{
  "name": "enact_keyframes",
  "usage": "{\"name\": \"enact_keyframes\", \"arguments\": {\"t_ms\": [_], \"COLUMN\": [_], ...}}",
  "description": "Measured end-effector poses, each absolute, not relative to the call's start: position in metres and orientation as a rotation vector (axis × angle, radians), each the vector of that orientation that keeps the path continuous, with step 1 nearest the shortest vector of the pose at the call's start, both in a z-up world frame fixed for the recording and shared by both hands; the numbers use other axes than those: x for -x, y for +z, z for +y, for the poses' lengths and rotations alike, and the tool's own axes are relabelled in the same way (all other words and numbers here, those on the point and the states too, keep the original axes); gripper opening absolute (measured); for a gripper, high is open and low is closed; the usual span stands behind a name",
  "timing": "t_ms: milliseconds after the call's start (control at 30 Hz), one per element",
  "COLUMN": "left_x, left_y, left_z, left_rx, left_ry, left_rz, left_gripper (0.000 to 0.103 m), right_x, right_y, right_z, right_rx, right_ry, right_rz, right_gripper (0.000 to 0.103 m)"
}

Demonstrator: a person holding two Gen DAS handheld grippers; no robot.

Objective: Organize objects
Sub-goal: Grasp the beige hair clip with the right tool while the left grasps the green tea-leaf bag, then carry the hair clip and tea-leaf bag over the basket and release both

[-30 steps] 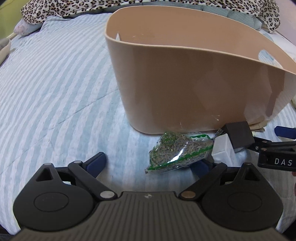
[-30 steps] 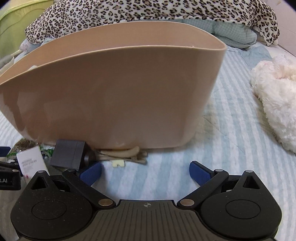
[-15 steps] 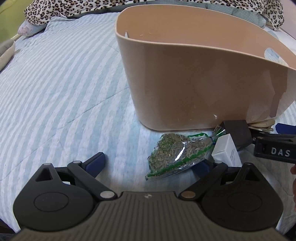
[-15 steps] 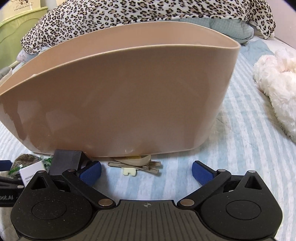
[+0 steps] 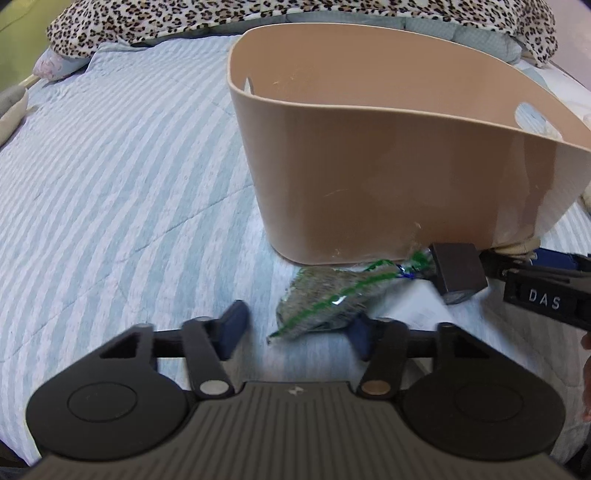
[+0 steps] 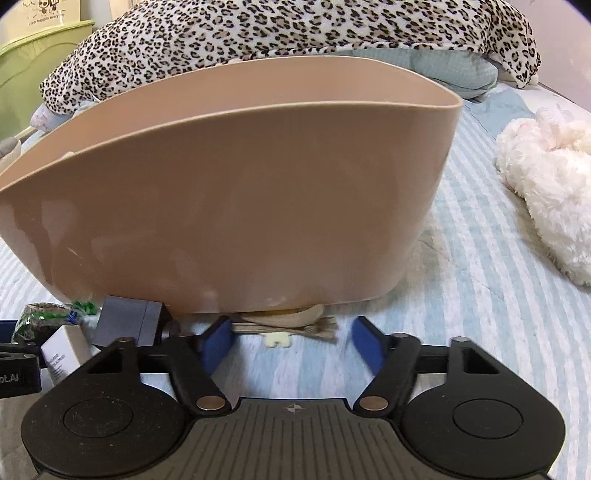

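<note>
A tan plastic basket point(image 5: 388, 192) stands on a striped bed; it also fills the right wrist view point(image 6: 229, 206). In front of it lie a clear bag of green-grey dried bits point(image 5: 325, 299), a dark grey box point(image 5: 458, 271), a small white box point(image 6: 64, 349) and flat beige wooden pieces point(image 6: 291, 323). My left gripper point(image 5: 295, 328) is open, its fingers either side of the bag's near end. My right gripper point(image 6: 291, 341) is open just in front of the wooden pieces; it also shows in the left wrist view point(image 5: 546, 284).
A leopard-print blanket point(image 6: 295, 33) lies behind the basket. A white plush toy point(image 6: 546, 184) lies on the bed at the right. A green container point(image 6: 26, 70) stands at the far left. Striped bedding point(image 5: 110, 184) spreads left of the basket.
Both grippers have moved forward: the left one to the bag, the right one to the wooden pieces by the basket's base. Both stay open.
</note>
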State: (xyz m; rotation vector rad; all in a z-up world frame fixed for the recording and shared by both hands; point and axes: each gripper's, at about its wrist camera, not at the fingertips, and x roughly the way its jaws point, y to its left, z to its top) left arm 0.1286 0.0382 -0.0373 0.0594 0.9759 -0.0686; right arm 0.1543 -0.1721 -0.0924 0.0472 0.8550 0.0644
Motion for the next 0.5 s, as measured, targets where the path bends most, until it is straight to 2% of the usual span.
{"name": "enact_keyframes", "arguments": {"t_ms": [33, 67, 367, 500], "left_x": [-0.132, -0.137, -0.129, -0.131], "left_y": [-0.037, -0.036, -0.046, -0.046], "left_z": [0.037, 0.031, 0.022, 0.028], "left_rx": [-0.067, -0.075, -0.139, -0.137], "left_ry": [-0.073, -0.079, -0.117, -0.13], "left_rz": [0.973, 0.97, 0.944, 0.938], "left_gripper": [0.049, 0.042, 0.033, 0.032], "right_x": [-0.156, -0.154, -0.14, -0.131], "right_y": [-0.091, -0.091, -0.087, -0.083], "right_z": [-0.172, -0.173, -0.181, -0.185], "right_rx": [-0.05, -0.052, -0.06, -0.071], "right_ry": [0.068, 0.072, 0.085, 0.087], "right_rz": [0.855, 0.856, 0.865, 0.87], "right_gripper": [0.055, 0.055, 0.055, 0.055]}}
